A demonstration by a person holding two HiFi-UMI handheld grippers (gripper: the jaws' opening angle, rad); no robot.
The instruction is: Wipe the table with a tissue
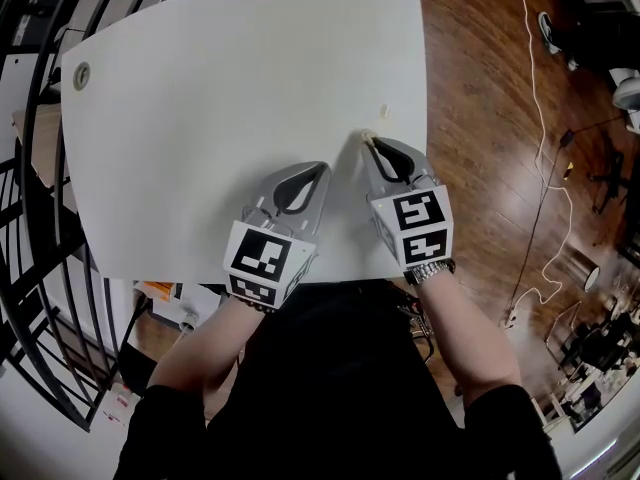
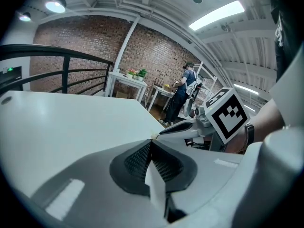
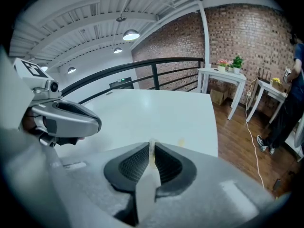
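The white table fills the head view. My right gripper is shut on a small cream tissue, its tips low over the table right of centre. In the right gripper view the tissue runs as a pale strip between the shut jaws of the right gripper. A small yellowish speck lies just beyond it, near the table's right edge. My left gripper is shut, its tips just left of the right gripper. A white strip shows between its jaws in the left gripper view; what it is I cannot tell.
A round grommet sits at the table's far left corner. Black railing runs along the left. Wood floor with a white cable lies to the right. A person stands at distant tables.
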